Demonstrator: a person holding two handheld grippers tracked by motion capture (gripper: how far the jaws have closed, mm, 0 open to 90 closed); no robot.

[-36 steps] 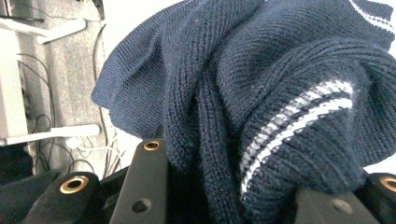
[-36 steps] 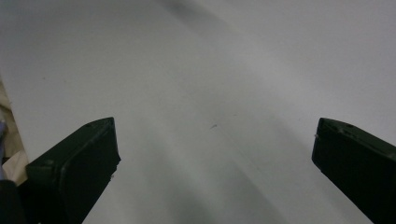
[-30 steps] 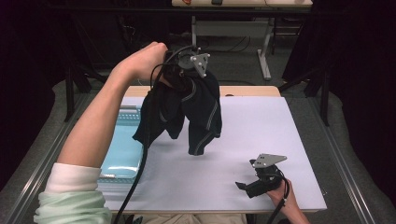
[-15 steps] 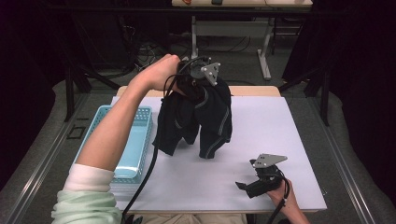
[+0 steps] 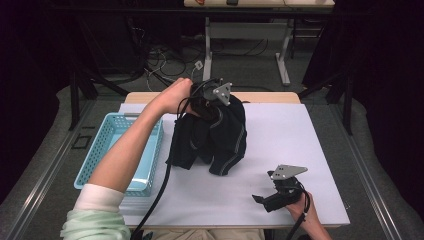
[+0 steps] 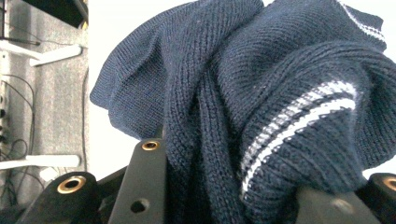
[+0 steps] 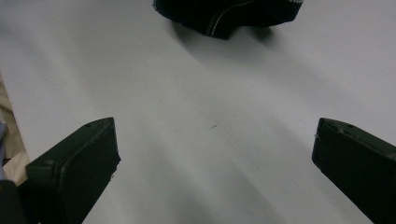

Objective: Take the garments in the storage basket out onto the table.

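The left gripper (image 5: 212, 97) has its jaws clamped on a bunched dark knit garment (image 5: 215, 135), which hangs from them down to the white worktop (image 5: 300, 130). The right gripper (image 7: 215, 154) rests low with jaws spread wide, the garment's edge well ahead of them.

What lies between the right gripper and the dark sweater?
Only bare white table, seen in the right gripper view between the right gripper and the sweater.

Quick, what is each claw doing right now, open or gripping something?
Left claw: shut on the dark knitted garment, lifting it.
Right claw: open, holding nothing.
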